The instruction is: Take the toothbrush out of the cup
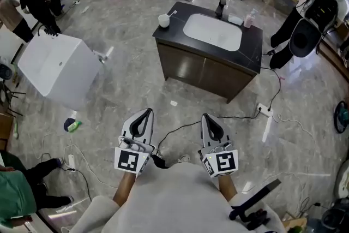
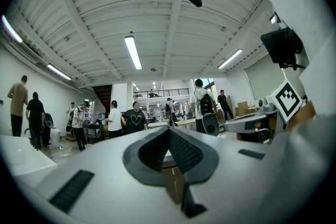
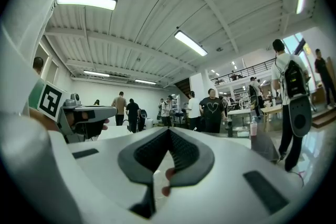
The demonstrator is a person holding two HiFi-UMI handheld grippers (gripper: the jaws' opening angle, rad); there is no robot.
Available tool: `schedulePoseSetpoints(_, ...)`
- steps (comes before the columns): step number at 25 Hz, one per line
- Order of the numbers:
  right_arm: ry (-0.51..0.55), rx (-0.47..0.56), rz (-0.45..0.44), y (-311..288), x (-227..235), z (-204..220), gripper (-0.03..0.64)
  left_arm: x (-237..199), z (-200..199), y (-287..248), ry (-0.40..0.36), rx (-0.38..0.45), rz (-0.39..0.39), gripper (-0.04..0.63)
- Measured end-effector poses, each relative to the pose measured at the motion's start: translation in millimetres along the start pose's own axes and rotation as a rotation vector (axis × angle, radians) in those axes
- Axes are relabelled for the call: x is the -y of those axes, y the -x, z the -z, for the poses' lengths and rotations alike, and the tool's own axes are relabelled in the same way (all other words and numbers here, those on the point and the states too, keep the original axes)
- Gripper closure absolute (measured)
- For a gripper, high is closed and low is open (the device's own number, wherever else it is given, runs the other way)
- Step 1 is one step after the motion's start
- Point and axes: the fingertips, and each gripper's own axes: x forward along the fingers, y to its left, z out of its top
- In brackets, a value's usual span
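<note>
A white cup (image 1: pixel 163 21) stands on the near left corner of the black vanity top (image 1: pixel 252 52). The toothbrush (image 1: pixel 172 12) leans out of it to the right. Both grippers are held low in front of the person, well short of the vanity, and point level toward it. My left gripper (image 1: pixel 146 111) has its jaws together with nothing between them, and its tips (image 2: pixel 169 129) meet in the left gripper view. My right gripper (image 1: pixel 207 116) is likewise shut and empty, its tips (image 3: pixel 169 131) touching in the right gripper view.
The vanity has a white basin (image 1: pixel 212 31), a dark faucet (image 1: pixel 220 8) and a pink bottle (image 1: pixel 249 19). A big white box (image 1: pixel 57 69) stands on the floor to the left. Cables and a power strip (image 1: pixel 263 110) lie on the marble floor. Several people stand around.
</note>
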Motion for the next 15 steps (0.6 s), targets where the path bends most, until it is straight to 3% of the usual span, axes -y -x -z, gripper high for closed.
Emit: schedulePoseSetpoints(15,-0.012,0.014,0.021,-10,41,7,0.612,7,7,-52,-0.020,0.013,0.021,0.600)
